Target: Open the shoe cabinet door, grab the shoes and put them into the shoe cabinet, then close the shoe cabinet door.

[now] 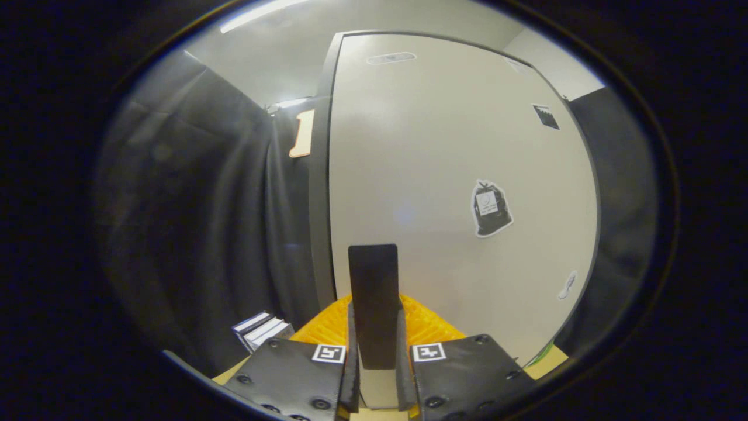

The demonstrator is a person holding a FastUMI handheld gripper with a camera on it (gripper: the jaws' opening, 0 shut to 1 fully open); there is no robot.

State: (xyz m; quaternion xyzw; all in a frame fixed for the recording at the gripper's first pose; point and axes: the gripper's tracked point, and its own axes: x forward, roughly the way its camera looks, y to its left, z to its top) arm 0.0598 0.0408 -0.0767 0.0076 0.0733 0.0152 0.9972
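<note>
Step one in hand: my gripper (375,327) clamped on dark door handle (374,292), both fingers pressing its sides. Cabinet door (444,175) shut, flat ahead. Shoes unseen. Next, I judge: pull handle back, swing door open.

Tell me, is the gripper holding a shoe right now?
No, the fingers are closed on the dark upright handle of the cabinet door.

— Anything noted outside the work itself?
— Black cloth wall (193,222) hanging in folds. At its foot, a small stack of books (261,328), spines outward.
— Overhead?
— A pale ceiling (280,52) with one lit strip light (260,14).
</note>
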